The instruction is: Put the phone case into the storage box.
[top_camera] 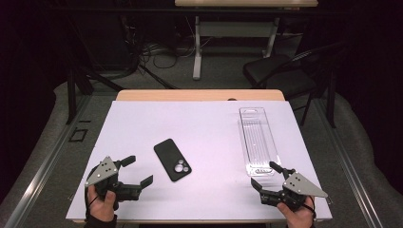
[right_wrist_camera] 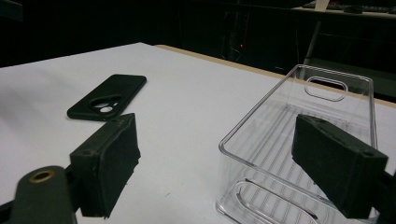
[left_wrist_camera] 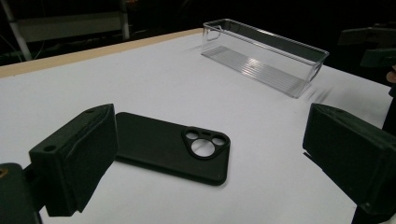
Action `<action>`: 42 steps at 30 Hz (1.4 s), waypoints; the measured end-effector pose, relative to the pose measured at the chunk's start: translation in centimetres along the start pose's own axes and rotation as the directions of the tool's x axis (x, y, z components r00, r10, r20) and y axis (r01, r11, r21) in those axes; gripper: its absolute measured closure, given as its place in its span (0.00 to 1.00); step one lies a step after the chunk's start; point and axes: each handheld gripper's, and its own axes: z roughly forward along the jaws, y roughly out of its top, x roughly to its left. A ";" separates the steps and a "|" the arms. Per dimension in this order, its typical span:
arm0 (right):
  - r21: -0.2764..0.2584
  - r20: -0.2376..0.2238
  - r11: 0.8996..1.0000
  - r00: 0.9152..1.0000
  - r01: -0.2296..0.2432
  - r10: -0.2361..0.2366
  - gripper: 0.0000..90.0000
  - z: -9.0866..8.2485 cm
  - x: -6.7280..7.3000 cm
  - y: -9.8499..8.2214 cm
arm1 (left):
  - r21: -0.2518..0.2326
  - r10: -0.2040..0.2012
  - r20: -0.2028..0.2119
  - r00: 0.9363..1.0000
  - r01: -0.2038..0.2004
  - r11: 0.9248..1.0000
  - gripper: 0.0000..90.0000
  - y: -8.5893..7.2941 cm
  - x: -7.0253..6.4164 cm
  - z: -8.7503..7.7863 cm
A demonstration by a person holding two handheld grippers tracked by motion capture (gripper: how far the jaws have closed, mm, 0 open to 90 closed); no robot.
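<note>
White table (top_camera: pixel 209 118), phone case (top_camera: pixel 172 159) mid-surface, clear.

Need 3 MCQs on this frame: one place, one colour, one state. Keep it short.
1. Where does the clear plastic bin lie on the white table?
A. on the side of the right gripper
B. at the near left corner
C. on top of the phone case

2. What colour is the phone case?
A. white
B. red
C. black

3. How does the left gripper stand?
A. shut on the phone case
B. open, nothing between its jaws
C. shut on the bin

Key: 1 A, the high view shows the bin just ahead of the right gripper. 2 C, it lies dark on the white top. 3 B, the left gripper view shows both jaws wide apart with the case lying beyond them.
</note>
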 end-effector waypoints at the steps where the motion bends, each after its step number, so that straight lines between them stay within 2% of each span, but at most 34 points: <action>1: 0.000 0.000 1.000 1.000 0.000 0.000 0.16 0.0 0.0 0.0 | 0.003 0.000 -0.004 1.000 0.000 1.000 0.04 0.0 0.1 0.0; 6: 0.019 -0.005 1.000 1.000 -0.003 0.004 0.16 0.3 0.0 -0.1 | 0.020 -0.031 -0.019 0.999 0.032 0.999 0.04 -0.2 0.3 0.1; 10: 0.026 -0.002 1.000 1.000 0.016 -0.016 0.16 0.4 0.1 0.0 | 0.027 -0.050 -0.025 0.998 0.050 0.998 0.04 -0.1 0.4 0.0; 11: 0.026 -0.002 0.999 1.000 0.026 -0.026 0.16 0.6 0.2 0.1 | 0.028 -0.068 -0.028 0.997 0.069 0.997 0.04 -0.1 0.4 0.0; 14: 0.030 0.008 0.999 1.000 0.030 -0.030 0.16 0.6 0.2 0.1 | 0.030 -0.084 -0.031 0.996 0.085 0.996 0.04 0.0 0.5 0.1; 19: 0.039 0.030 0.999 0.999 0.029 -0.030 0.16 0.5 0.2 0.1 | 0.054 -0.121 -0.049 0.991 0.124 0.991 0.04 0.4 0.7 0.5; 24: 0.039 0.045 0.999 0.999 0.023 -0.025 0.16 0.1 0.1 0.2 | 0.089 -0.158 -0.031 0.987 0.161 0.983 0.01 1.4 0.7 1.6; 26: 0.040 0.049 0.999 0.999 0.019 -0.021 0.16 0.1 0.0 0.2 | 0.123 -0.167 -0.043 0.985 0.171 0.977 0.01 1.8 0.6 2.3; 29: 0.039 0.052 0.999 0.998 0.016 -0.018 0.16 0.1 0.0 0.1 | 0.165 -0.163 -0.044 0.986 0.168 0.972 0.01 2.5 0.5 3.3; 33: 0.045 0.053 0.999 0.998 0.018 -0.021 0.16 0.0 0.0 0.0 | 0.184 -0.146 -0.051 0.988 0.153 0.971 0.02 3.3 0.2 4.4; 34: 0.041 0.056 0.999 0.998 0.014 -0.016 0.16 0.0 -0.1 0.0 | 0.186 -0.142 -0.055 0.988 0.149 0.971 0.06 3.5 0.2 4.7; 35: 0.041 0.056 0.999 0.998 0.014 -0.016 0.16 0.0 -0.1 0.0 | 0.187 -0.144 -0.060 0.988 0.153 0.970 0.06 3.6 0.2 5.0; 36: 0.038 0.058 0.999 0.998 0.016 -0.018 0.16 0.1 -0.1 0.0 | 0.190 -0.142 -0.061 0.988 0.151 0.970 0.12 3.8 0.2 5.3; 37: 0.038 0.058 0.999 0.998 0.016 -0.018 0.16 0.1 -0.1 0.0 | 0.191 -0.142 -0.061 0.988 0.151 0.970 0.12 3.9 0.2 5.5; 40: 0.041 0.058 0.999 0.998 0.013 -0.015 0.16 0.1 -0.2 0.0 | 0.194 -0.155 -0.054 0.986 0.163 0.967 0.21 4.2 0.4 6.2; 42: 0.040 0.055 0.999 0.998 0.011 -0.013 0.16 0.1 -0.2 -0.1 | 0.194 -0.159 -0.051 0.986 0.166 0.967 0.37 4.4 0.5 6.5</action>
